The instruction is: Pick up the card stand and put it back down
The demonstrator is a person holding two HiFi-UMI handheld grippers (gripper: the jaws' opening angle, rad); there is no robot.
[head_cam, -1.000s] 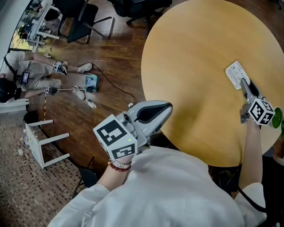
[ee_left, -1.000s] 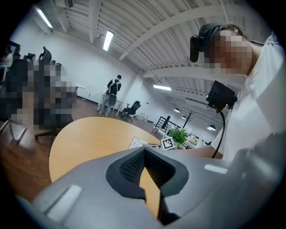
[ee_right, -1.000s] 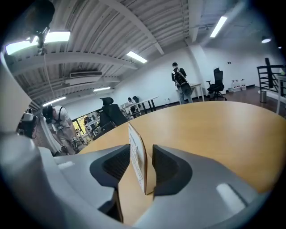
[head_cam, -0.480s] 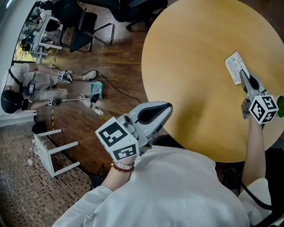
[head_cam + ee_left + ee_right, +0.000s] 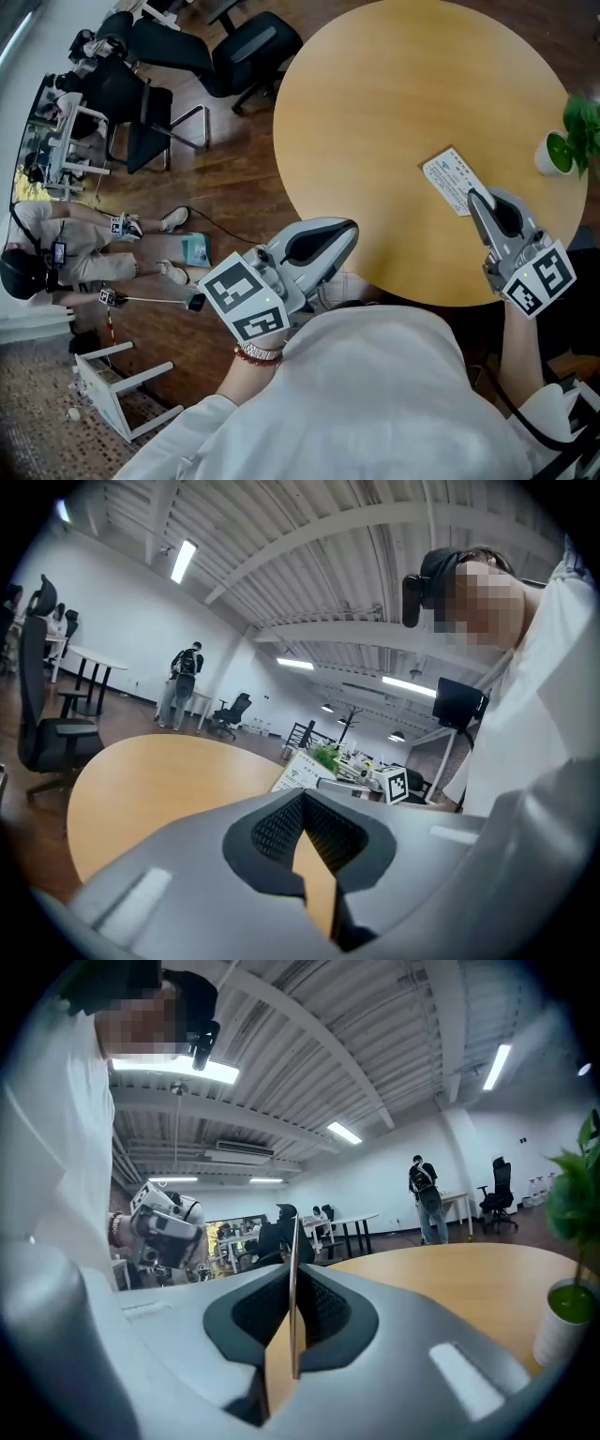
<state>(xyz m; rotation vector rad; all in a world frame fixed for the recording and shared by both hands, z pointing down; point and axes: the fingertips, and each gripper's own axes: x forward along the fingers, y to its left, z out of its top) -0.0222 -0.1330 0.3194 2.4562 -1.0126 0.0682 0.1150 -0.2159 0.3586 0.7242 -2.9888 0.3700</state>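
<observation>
Right gripper [image 5: 478, 200]: jaws clenched on the card stand [image 5: 448, 178], w/ the thin panel pinched edge-on btwn the pads; it shows upright in the right gripper view. The stand is over the right part of the round wooden table [image 5: 375, 112], nr the person's side. Can't tell whether its foot touches the top.

Left gripper [image 5: 348, 228] hangs at the table's near rim, well apart from the stand, jaws closed w/ nothing btwn them.

A potted plant [image 5: 561, 150] in a white pot stands on the table nr the stand, beyond it to the right, and is the closest thing to it.

On the wood floor: black office chairs [image 5: 248, 42] at the table's far-left side, a person [image 5: 52, 267] low at far left, and a white stool [image 5: 108, 398] that appears to lie on its side.
</observation>
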